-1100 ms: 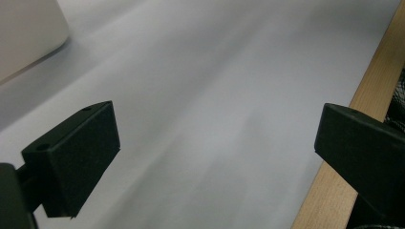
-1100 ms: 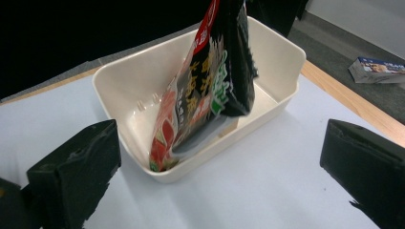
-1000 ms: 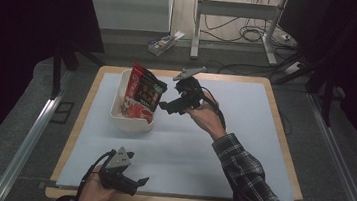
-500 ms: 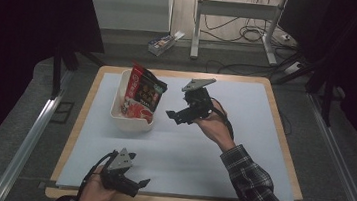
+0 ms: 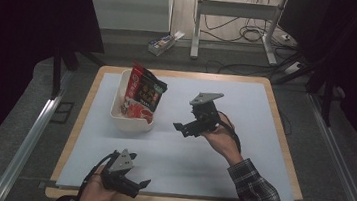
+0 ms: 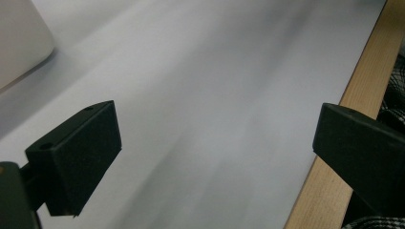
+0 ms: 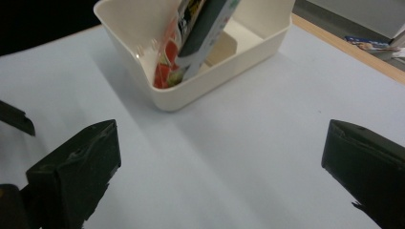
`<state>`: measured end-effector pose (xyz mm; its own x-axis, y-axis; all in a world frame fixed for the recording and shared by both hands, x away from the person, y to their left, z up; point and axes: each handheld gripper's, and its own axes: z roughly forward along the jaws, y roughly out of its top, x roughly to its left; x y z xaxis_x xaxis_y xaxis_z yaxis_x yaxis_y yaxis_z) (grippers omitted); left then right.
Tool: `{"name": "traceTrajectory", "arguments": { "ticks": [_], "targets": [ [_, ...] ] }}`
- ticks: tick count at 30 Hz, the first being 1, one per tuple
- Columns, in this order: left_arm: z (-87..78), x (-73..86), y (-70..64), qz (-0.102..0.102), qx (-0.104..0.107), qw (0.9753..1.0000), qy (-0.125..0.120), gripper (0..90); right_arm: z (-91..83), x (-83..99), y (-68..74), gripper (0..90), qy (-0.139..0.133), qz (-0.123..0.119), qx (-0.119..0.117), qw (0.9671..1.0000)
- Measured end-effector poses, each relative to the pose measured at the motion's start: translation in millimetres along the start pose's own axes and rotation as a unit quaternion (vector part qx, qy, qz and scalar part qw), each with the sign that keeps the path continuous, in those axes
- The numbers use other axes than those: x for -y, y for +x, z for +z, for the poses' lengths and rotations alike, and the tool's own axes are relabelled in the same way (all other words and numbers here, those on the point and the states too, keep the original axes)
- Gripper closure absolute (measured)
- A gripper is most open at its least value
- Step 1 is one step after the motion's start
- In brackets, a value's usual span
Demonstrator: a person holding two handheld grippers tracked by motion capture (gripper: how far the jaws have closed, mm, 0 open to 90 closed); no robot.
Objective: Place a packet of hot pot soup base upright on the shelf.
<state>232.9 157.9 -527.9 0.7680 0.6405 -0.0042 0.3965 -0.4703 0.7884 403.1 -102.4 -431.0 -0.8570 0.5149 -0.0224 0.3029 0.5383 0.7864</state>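
Snack pouch [image 5: 142,97] seated in the white bin [image 5: 117,115]; both tools empty.

Pouch stands tilted inside the bin at the left-rear part of the tabletop [image 5: 220,160], its top leaning out past the rim toward the right; in the right gripper view the pouch [image 7: 191,43] rests its lower end on the bin's [image 7: 200,93] floor; right tool [image 5: 183,128] hangs above the tabletop to the right of the bin, apart from it, jaws wide open with nothing between them; left tool [image 5: 143,183] lies low near the front edge, jaws likewise spread wide and empty, well apart from the bin; judged from this, placing looks done; what seems left is only parking the right tool.
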Motion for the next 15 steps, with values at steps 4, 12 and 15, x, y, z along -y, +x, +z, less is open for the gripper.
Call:
{"name": "traceTrajectory", "arguments": {
  "ticks": [4, 12, 15],
  "targets": [
    [0.9, -0.6, -0.3, -0.001, -0.001, 1.0, -0.003, 2.3, -6.0, 11.7, 1.3, 0.0, 0.005, 0.002, 0.009, 0.9999],
    [0.8, -1.0, -1.4, 0.002, -0.001, 1.0, 0.0, 2.3, -19.4, 36.4, -0.7, 0.0, 0.007, 0.02, 0.022, 0.9995],
    [0.3, -1.3, -1.5, 0.003, -0.004, 1.0, -0.002, 2.5, -26.3, 40.9, -0.8, 0.0, 0.009, 0.025, 0.019, 0.9995]
  ]
}}
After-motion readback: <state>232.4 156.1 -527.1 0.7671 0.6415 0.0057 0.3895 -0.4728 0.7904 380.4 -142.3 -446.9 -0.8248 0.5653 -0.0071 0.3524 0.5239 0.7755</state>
